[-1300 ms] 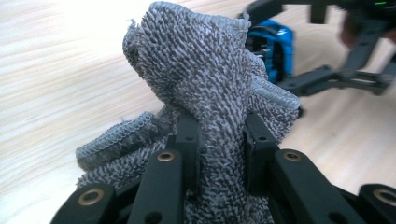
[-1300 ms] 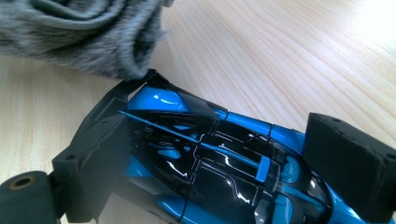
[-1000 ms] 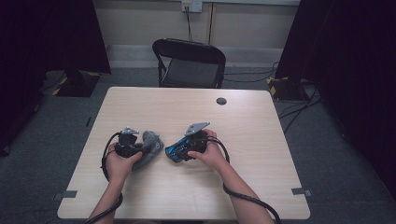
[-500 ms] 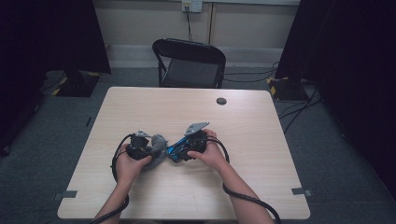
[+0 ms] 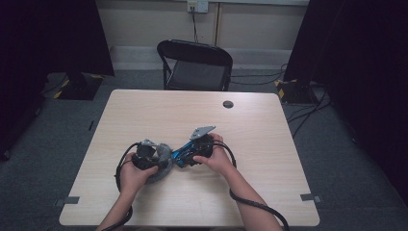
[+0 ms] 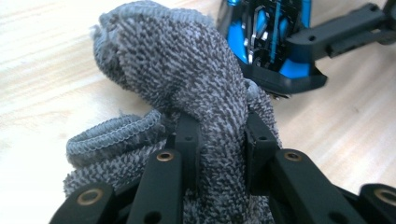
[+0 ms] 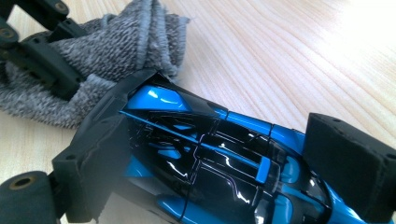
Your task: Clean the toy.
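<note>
Left gripper [image 6: 219, 149] fingers pinched tight on grey cloth [image 6: 187, 70]. Right gripper [image 7: 196, 172] fingers clamp blue toy car [image 7: 210, 154]. Both sit mid-bench [image 5: 269, 125], cloth touching car's nose. Likely wiping; progress unclear, car not yet covered.

Left gripper [image 6: 217, 140]: black linked jaws, brass-coloured rivets.
Right gripper [image 7: 224, 154]: black foam-faced pads; grey three-cornered plate on top.
Cables [image 5: 255, 206]: black, trailing.
Forearms: bare, sleeveless.

Cloth [image 5: 162, 155]: on the counter [image 5: 269, 139] — left of the toy car [image 5: 182, 153], touching it
Folding chair [image 5: 195, 65]: behind the counter
</note>
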`<move>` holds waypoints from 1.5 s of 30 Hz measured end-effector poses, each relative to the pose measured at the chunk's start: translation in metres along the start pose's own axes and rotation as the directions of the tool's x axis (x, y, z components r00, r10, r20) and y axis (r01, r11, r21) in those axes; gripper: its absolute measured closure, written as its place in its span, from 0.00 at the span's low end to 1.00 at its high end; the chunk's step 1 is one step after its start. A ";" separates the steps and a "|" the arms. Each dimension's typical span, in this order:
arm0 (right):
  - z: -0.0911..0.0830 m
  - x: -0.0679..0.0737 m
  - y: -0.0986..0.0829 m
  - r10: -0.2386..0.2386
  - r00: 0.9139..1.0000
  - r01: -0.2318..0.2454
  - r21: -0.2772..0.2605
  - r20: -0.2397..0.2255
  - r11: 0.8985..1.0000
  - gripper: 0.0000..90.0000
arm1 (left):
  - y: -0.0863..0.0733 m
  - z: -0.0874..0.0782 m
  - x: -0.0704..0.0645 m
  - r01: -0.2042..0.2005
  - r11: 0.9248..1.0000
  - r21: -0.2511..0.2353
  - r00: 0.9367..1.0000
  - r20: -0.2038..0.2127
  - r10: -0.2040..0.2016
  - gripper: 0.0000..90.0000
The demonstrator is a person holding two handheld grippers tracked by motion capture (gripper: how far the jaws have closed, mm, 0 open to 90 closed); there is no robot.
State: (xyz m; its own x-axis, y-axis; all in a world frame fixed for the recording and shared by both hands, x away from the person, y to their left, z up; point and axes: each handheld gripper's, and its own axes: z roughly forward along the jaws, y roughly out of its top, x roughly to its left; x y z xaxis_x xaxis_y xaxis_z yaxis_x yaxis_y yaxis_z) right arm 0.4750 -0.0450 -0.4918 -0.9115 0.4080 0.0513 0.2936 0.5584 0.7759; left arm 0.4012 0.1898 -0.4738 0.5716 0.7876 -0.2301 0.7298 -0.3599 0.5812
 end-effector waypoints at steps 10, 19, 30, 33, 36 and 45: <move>0.000 0.000 0.000 0.000 1.000 0.000 0.000 0.000 1.000 0.08 | -0.006 -0.003 -0.013 -0.003 0.999 0.038 0.999 0.050 0.001 0.80; 0.000 0.000 0.000 0.000 1.000 0.000 0.000 0.000 1.000 0.08 | -0.009 0.000 -0.030 -0.014 0.998 0.057 0.995 0.101 0.008 0.80; 0.000 0.000 0.000 -0.002 1.000 0.002 -0.001 -0.002 1.000 0.08 | -0.008 0.005 -0.047 -0.047 0.996 0.074 0.989 0.142 0.036 0.80; 0.000 0.000 0.000 -0.002 1.000 0.002 -0.002 -0.002 1.000 0.08 | -0.007 0.008 -0.052 -0.052 0.996 0.074 0.986 0.163 0.039 0.80; 0.000 0.000 -0.001 -0.001 1.000 0.001 -0.007 -0.002 1.000 0.08 | -0.006 0.012 -0.062 -0.089 0.993 0.081 0.979 0.189 0.073 0.80; 0.000 0.000 -0.002 -0.003 1.000 0.002 -0.019 0.000 1.000 0.08 | -0.004 0.008 -0.066 -0.131 0.988 0.086 0.965 0.241 0.107 0.80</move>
State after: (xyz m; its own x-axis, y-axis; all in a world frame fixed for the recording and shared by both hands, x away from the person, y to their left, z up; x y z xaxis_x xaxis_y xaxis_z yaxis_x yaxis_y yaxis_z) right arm 0.4745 -0.0466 -0.4934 -0.9124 0.4063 0.0496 0.2858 0.5457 0.7877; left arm 0.3637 0.1346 -0.4672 0.7198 0.6005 -0.3482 0.6782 -0.5014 0.5372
